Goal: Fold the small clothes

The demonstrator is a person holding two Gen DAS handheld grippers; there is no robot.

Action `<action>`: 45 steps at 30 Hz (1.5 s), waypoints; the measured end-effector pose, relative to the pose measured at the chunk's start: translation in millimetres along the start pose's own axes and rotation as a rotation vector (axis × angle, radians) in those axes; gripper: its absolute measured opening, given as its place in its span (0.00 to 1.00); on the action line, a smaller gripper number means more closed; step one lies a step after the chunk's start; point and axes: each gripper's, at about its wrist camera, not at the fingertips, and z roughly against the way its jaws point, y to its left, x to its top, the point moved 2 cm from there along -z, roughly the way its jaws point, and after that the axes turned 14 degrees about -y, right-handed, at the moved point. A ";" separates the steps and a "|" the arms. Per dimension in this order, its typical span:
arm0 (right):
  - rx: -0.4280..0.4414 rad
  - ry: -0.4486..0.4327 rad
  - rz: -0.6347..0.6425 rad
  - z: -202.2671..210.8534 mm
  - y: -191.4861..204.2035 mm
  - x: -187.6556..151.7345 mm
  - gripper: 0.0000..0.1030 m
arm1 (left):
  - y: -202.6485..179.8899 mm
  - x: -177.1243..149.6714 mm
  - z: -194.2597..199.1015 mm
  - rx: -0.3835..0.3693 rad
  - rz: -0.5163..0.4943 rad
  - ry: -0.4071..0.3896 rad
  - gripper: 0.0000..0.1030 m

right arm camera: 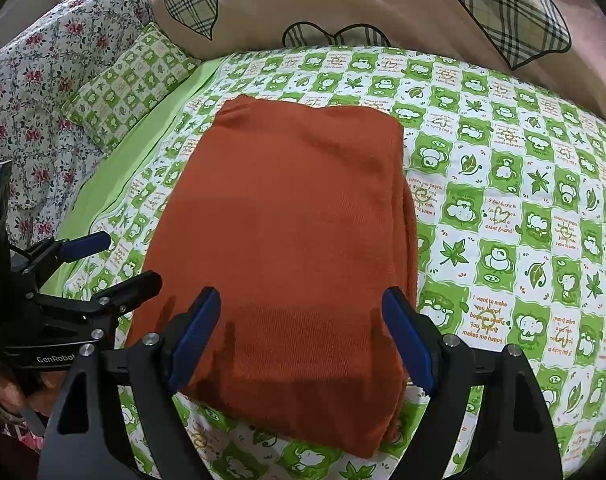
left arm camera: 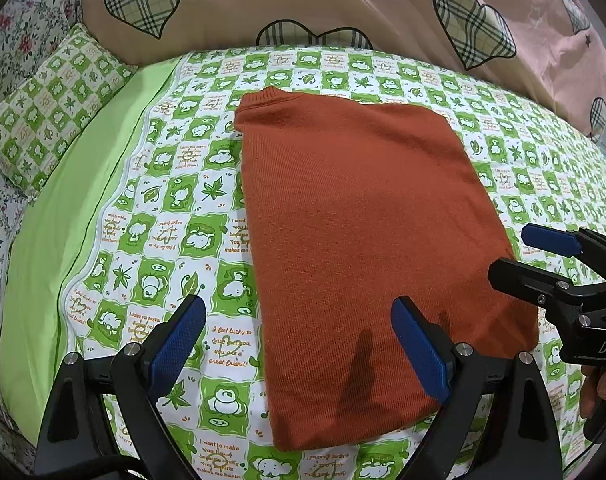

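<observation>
Left wrist view: your left gripper (left arm camera: 299, 344) hovers, jaws spread and empty, over the near-left edge of the rust-orange knit top (left arm camera: 367, 240), folded into a rectangle on the green checked bedsheet (left arm camera: 175, 200); the right gripper (left arm camera: 543, 256) waits at its right edge. Right wrist view: jaws spread above the top's near hem (right arm camera: 287, 400); pinch both near corners together and carry them evenly to the far edge.
</observation>
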 end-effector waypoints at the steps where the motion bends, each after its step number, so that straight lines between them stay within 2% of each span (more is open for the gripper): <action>1: 0.000 0.000 0.000 -0.1 0.0 -0.7 0.81 | 0.0 0.0 0.0 0.000 0.000 0.000 0.92; 20: -0.006 -0.004 0.000 -0.2 -0.5 3.4 0.81 | 5.4 6.4 -6.4 -0.019 0.016 0.007 0.92; 28: -0.027 -0.020 -0.020 -2.9 -5.9 6.4 0.81 | 15.3 15.1 -11.1 -0.002 0.029 -0.013 0.92; 39: -0.021 -0.018 -0.031 -7.6 -1.8 3.4 0.81 | 19.5 12.9 -16.4 0.003 0.057 0.000 0.92; 45: -0.013 -0.018 -0.034 -12.5 3.4 3.7 0.81 | 16.0 13.9 -15.8 0.004 0.039 -0.012 0.92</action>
